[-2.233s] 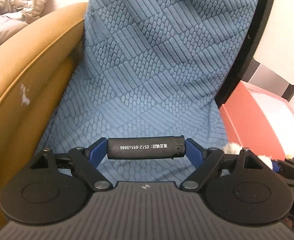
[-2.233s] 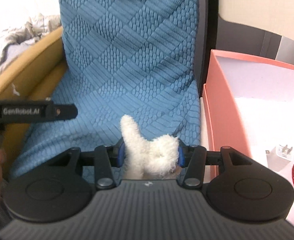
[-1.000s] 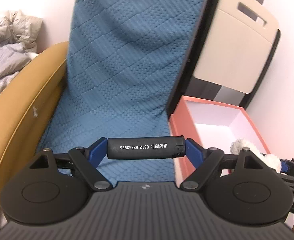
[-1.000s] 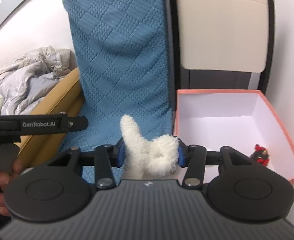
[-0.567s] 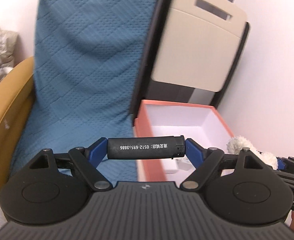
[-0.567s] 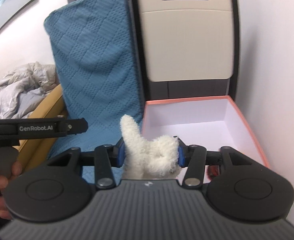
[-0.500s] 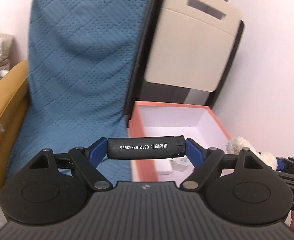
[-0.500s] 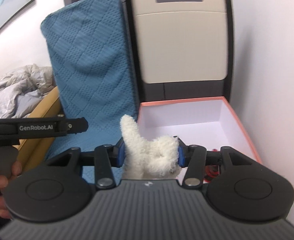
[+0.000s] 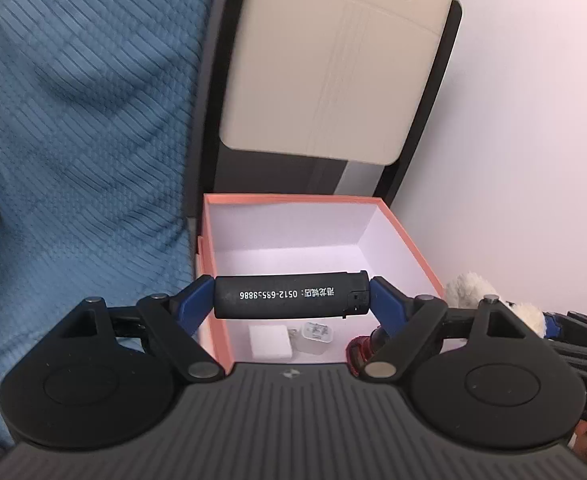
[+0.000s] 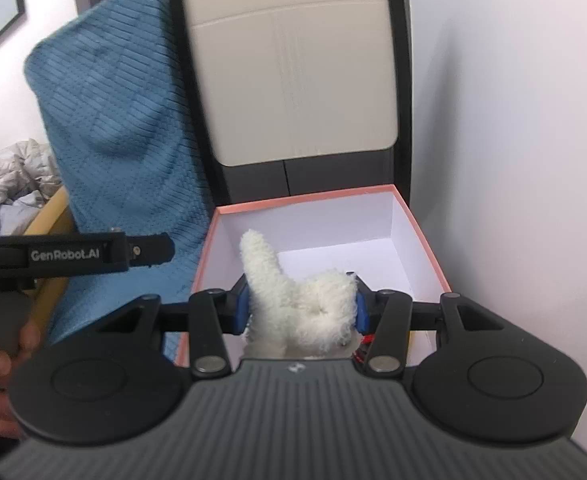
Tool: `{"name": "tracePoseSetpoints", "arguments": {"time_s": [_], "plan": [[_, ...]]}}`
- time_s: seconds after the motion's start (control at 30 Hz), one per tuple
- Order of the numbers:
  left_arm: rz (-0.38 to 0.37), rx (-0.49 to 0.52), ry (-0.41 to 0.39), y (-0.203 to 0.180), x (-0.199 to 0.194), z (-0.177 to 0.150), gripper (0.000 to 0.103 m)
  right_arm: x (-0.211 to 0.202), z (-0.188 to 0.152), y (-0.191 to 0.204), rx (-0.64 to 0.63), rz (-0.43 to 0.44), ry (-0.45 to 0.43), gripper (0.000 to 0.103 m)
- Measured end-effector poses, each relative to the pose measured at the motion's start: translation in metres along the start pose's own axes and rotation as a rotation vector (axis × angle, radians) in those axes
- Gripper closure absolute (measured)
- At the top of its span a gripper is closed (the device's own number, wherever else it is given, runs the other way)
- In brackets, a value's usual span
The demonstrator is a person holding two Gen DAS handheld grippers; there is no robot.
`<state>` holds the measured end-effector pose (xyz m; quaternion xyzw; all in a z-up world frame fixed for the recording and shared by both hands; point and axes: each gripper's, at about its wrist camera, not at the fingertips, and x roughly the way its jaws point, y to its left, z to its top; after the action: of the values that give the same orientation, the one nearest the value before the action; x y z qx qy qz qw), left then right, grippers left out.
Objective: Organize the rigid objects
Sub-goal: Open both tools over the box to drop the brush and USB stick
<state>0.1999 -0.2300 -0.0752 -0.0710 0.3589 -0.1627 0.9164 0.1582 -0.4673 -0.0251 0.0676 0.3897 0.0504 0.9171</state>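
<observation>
I see an orange box [image 9: 407, 236] at frame centre, beside a blue cushion [image 9: 73, 120] at left, against a white wall [image 9: 533, 120]. A second ago the box sat further right. My left gripper [image 9: 291, 298] pinches a black lighter [image 9: 289, 296] endwise; my right gripper [image 10: 301, 306] squeezes a white plush toy [image 10: 293, 300] above the box.

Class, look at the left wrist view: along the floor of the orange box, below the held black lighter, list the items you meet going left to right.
White square block → white plug adapter → red object, partly hidden behind the left gripper's linkage.
</observation>
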Motion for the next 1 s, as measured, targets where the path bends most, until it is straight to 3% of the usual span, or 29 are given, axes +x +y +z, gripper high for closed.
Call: {"name": "tracePoseSetpoints", "arguments": {"time_s": [0.67,1.0], "plan": [[0.030,-0.027,0.179,-0.006,0.147,-0.009,0.017,0.128,-0.011,-0.070,0.051,-0.032,0.146,0.052],[0.027,-0.039,0.201,-0.009,0.174,-0.015,0.017,0.165,-0.019,-0.080,0.078,-0.029,0.192,0.051]]}}
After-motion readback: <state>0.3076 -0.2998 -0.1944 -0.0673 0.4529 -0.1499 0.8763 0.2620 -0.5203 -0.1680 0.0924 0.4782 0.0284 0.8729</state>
